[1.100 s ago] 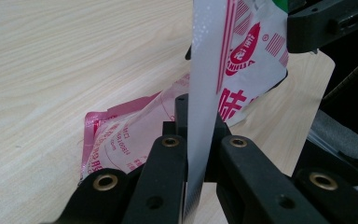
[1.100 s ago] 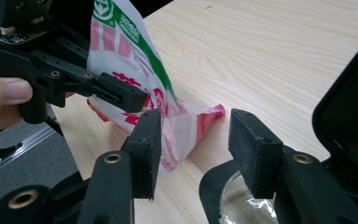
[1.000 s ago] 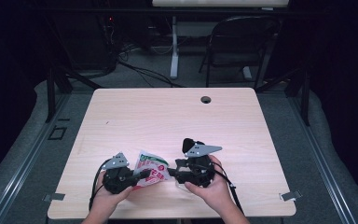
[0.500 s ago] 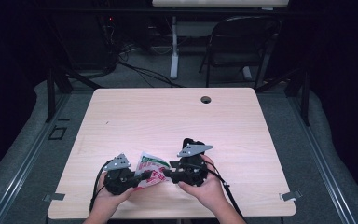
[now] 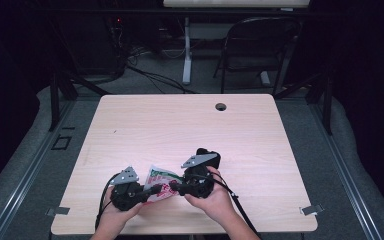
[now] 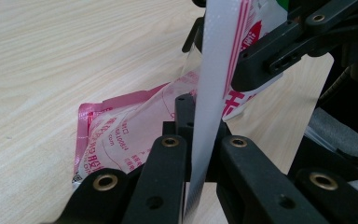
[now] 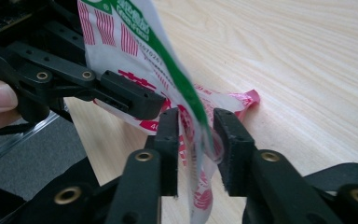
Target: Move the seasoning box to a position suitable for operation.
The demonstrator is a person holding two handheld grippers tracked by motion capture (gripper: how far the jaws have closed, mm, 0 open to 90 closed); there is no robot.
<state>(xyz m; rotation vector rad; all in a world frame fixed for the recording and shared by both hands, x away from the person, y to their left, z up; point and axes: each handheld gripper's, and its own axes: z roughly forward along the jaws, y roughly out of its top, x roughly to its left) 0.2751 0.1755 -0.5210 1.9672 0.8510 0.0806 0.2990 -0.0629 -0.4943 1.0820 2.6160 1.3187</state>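
Note:
A crinkly plastic packet point(image 5: 161, 179), white with red and green print, hangs between the two grippers near the table's front edge. My left gripper point(image 5: 154, 190) is shut on one edge of it; in the left gripper view the white film point(image 6: 214, 70) runs straight up out of the closed jaws point(image 6: 198, 123). My right gripper point(image 5: 173, 188) faces it from the right. Its jaws point(image 7: 196, 135) have just been closing and stand either side of the packet's green-trimmed edge point(image 7: 186, 102), with a narrow gap still showing. The packet's lower pink corner point(image 6: 102, 126) rests on the wood.
The light wooden table point(image 5: 180, 125) has a round cable hole point(image 5: 221, 106) at its far side. A folding chair point(image 5: 260, 45) and a desk leg point(image 5: 186, 55) stand behind it on the dark floor. Metal rails run along both sides.
The right gripper has shifted left toward the left gripper and its jaws have narrowed around the packet's edge. The left gripper has stayed put, still holding the packet.

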